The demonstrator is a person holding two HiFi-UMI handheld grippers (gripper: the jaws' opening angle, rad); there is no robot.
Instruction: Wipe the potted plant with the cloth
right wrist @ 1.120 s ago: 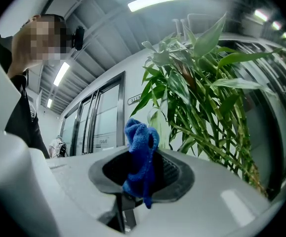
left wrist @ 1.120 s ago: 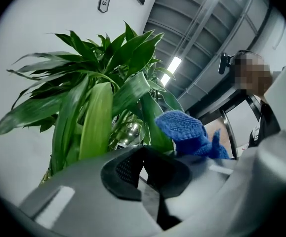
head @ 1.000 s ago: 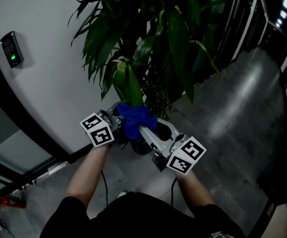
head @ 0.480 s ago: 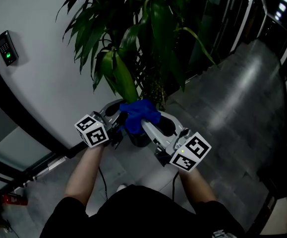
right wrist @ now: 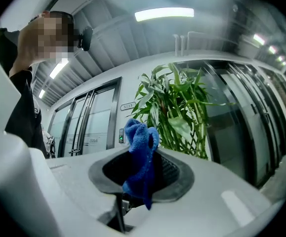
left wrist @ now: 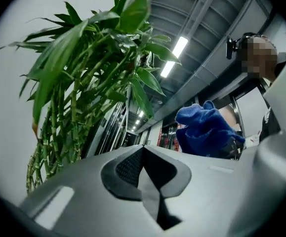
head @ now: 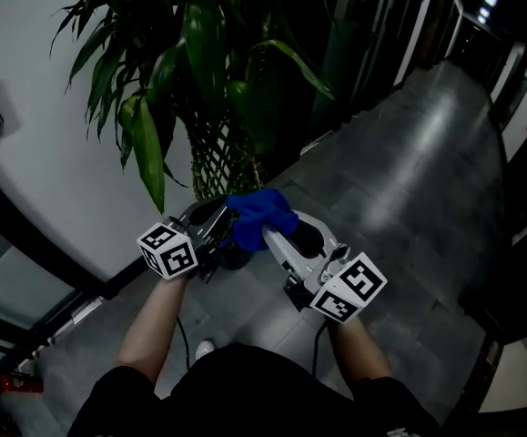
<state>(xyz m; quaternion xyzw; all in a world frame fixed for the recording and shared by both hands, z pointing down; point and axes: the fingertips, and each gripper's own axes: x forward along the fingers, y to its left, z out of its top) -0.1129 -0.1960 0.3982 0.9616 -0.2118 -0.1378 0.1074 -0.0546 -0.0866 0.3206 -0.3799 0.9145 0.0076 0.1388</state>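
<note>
Grey floor (head: 409, 198), white wall (head: 54, 180) behind the potted plant (head: 199, 80).
Right gripper (right wrist: 142, 174) jaws clamp the blue cloth (head: 258, 212), low near the potted plant; left gripper (left wrist: 143, 152) jaws pressed together, empty.

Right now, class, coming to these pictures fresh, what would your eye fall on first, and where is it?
The bright blue cloth, pinched in the shut jaws of the right gripper at the middle of the head view, stands out in the dim light. Just beyond it rises the tall potted plant, its long green leaves spreading before the white wall. The left gripper sits beside the cloth, jaws together and empty.
</note>
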